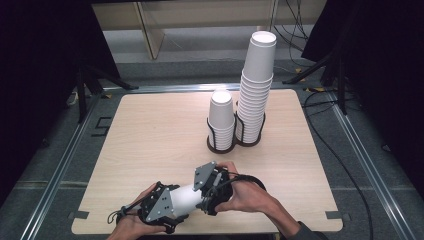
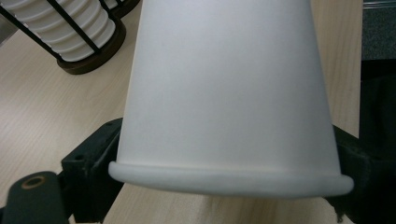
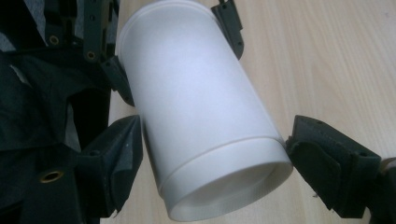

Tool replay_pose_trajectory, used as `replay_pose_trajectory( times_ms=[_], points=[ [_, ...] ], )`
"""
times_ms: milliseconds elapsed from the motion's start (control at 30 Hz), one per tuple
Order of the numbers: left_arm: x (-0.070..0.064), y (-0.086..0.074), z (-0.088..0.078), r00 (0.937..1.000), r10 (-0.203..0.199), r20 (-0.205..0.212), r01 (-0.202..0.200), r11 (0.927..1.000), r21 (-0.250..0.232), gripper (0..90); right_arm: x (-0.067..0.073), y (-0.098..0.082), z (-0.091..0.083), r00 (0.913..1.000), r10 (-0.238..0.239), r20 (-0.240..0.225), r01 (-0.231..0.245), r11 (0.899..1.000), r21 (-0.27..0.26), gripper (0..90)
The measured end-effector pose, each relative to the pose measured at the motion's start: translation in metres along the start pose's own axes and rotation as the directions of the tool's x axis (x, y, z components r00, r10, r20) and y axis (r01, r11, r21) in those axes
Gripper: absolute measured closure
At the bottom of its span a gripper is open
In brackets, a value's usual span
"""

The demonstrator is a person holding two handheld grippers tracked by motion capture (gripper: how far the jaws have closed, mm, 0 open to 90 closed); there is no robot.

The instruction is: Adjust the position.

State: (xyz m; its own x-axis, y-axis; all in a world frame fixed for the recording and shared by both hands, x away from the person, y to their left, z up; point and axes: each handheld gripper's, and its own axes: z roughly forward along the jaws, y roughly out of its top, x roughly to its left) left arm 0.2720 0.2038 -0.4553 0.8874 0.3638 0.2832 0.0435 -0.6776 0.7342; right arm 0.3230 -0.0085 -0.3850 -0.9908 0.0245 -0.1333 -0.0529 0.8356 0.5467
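Observation:
A white paper cup (image 1: 187, 199) lies on its side just above the wooden table (image 1: 150, 130), near the front edge, held between both grippers. My left gripper (image 1: 173, 204) clasps the rim end; in the left gripper view its jaws press on either side of the cup (image 2: 229, 93) just behind the rolled rim. My right gripper (image 1: 203, 196) takes the base end. In the right gripper view the cup (image 3: 196, 102) runs away from the camera, base nearest. My right gripper (image 3: 215, 154) has a jaw against each side of that base. The left gripper's jaws show at the far rim.
Two stacks of white cups stand in black wire holders at mid-table: a short stack (image 1: 221, 117) and a tall stack (image 1: 257, 85) to its right. The short stack's holder (image 2: 88, 63) shows in the left gripper view. Cables trail on the floor at the right.

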Motion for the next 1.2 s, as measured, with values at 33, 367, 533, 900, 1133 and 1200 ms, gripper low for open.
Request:
replay_pose_trajectory(
  times_ms=[33,367,533,900,1133,1200],
  points=[
    [-0.001,0.001,0.0,1.0,-0.002,0.005,0.002,1.0,-0.009,11.8,0.001,0.0,0.001,1.0,-0.001,-0.005,0.001,1.0,0.006,18.5],
    [0.0,0.003,-0.004,0.9975,0.064,0.03,-0.065,0.9978,0.01,12.0,0.009,0.003,0.015,0.9968,-0.08,0.0,0.079,0.994,0.081,18.1],
    [-0.002,0.004,-0.003,0.9953,0.085,0.047,-0.086,0.9961,0.018,12.1,0.012,0.003,0.022,0.9954,-0.095,-0.013,0.096,0.99,0.104,19.4],
    [0.001,0.002,-0.004,0.9931,0.094,0.069,-0.095,0.9955,0.001,8.8,0.009,-0.002,0.025,0.9927,-0.108,-0.053,0.114,0.987,0.111,22.4],
    [0.01,-0.007,-0.005,0.9943,-0.061,0.088,0.076,0.9823,-0.171,5.9,-0.001,-0.011,0.014,0.9957,-0.054,-0.075,0.057,0.998,0.033,22.9],
    [0.015,-0.01,-0.008,0.9885,-0.105,0.109,0.128,0.9645,-0.231,5.5,-0.004,-0.014,0.008,0.9935,-0.005,-0.113,0.003,1.0,-0.02,23.2]
  ],
)
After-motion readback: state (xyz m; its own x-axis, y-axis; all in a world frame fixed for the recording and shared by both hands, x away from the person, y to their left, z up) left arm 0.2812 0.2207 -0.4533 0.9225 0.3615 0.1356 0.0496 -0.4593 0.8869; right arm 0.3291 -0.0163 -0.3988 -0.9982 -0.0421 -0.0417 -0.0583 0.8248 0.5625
